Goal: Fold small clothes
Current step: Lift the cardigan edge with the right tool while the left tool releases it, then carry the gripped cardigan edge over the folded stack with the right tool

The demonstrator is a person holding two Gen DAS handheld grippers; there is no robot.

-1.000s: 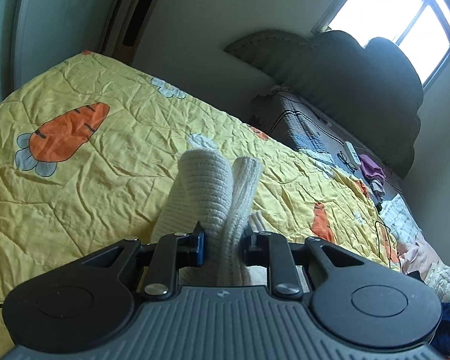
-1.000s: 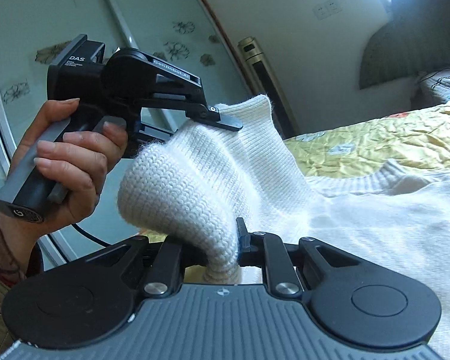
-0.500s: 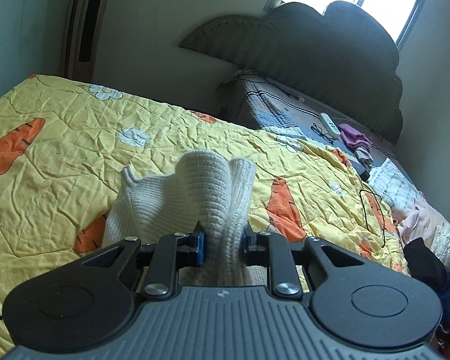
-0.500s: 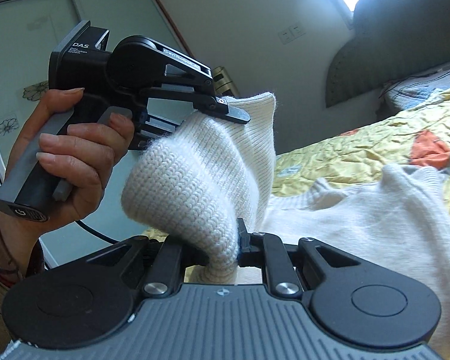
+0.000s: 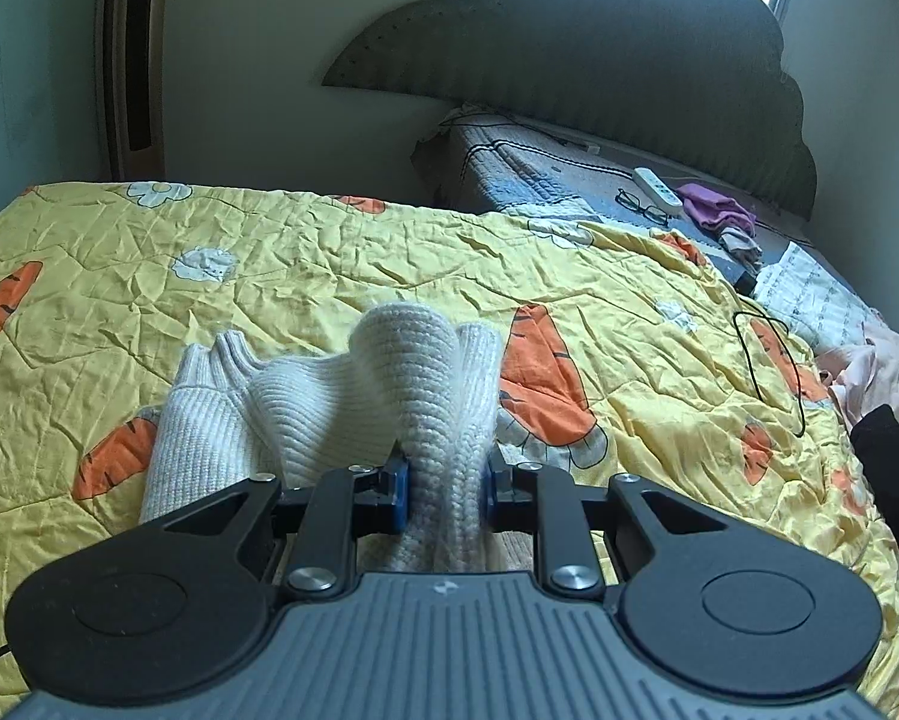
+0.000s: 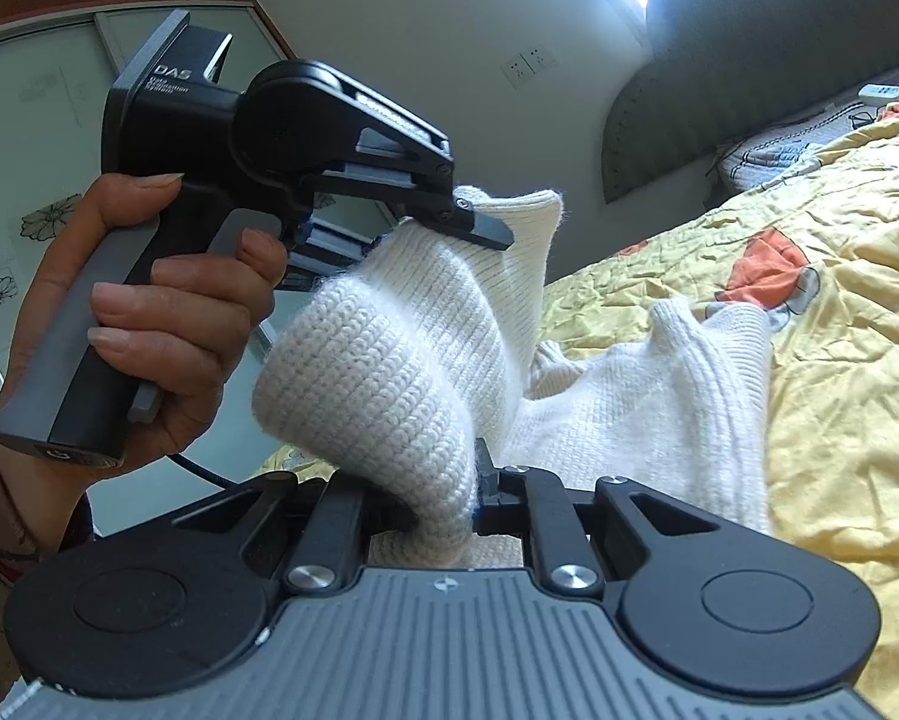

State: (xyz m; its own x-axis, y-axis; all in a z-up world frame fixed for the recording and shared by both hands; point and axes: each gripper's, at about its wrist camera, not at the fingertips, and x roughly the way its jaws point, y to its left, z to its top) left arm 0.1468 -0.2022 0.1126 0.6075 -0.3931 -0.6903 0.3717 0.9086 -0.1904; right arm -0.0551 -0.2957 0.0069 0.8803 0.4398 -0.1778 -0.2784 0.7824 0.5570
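A cream knitted sweater [image 5: 305,402] lies partly on the yellow carrot-print quilt [image 5: 389,264], its near edge lifted by both grippers. My left gripper [image 5: 443,480] is shut on a bunched fold of the knit that rises between its blue-padded jaws. In the right wrist view my right gripper [image 6: 443,504] is shut on another thick roll of the sweater [image 6: 647,408]. The left gripper [image 6: 449,222] also shows there, held in a hand [image 6: 167,324] at the upper left, pinching the raised ribbed hem. The rest of the garment trails away over the quilt.
A dark padded headboard [image 5: 569,54] and a grey patterned pillow area [image 5: 539,180] stand at the far end, with glasses [image 5: 641,204], a white remote [image 5: 656,186] and purple cloth [image 5: 713,210]. A black cable [image 5: 773,372] and piled clothes [image 5: 875,372] lie at the right. Glass wardrobe doors [image 6: 23,198] stand behind the hand.
Both grippers have carried the sweater sideways across the bed toward the headboard side, still holding it. More of the garment now lies bunched on the quilt, and the left gripper has rolled level.
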